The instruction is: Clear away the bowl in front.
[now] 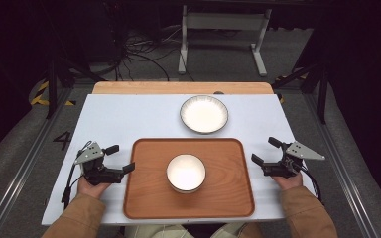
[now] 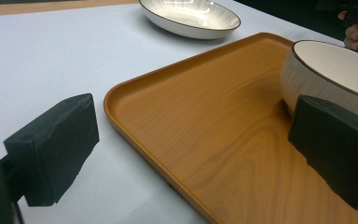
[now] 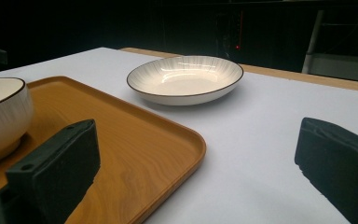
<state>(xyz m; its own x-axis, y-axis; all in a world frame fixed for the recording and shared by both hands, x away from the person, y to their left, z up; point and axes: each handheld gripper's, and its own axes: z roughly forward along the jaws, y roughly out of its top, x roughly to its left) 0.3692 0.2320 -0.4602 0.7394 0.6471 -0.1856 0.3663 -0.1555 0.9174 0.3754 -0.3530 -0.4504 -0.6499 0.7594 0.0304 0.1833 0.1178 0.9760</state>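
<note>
A wooden tray (image 1: 228, 193) lies on the white table, near the front edge. A white bowl (image 1: 186, 172) stands upright on it, a little left of its middle. Beyond the tray rests a shallow white plate (image 1: 204, 113) with a dark rim. My left gripper (image 1: 120, 158) is open at the tray's left edge, one jaw over the tray's rim (image 2: 135, 140) and the bowl (image 2: 335, 74) just past the other jaw. My right gripper (image 1: 266, 151) is open at the tray's right edge, with the tray corner (image 3: 186, 140) between its jaws and the plate (image 3: 185, 79) ahead.
The white table top (image 1: 129, 119) has a wooden strip (image 1: 178, 88) along its far edge. Behind it the dark floor holds cables (image 1: 139, 54) and a white stand (image 1: 223, 29). Metal rails (image 1: 25, 148) run along both sides of the table.
</note>
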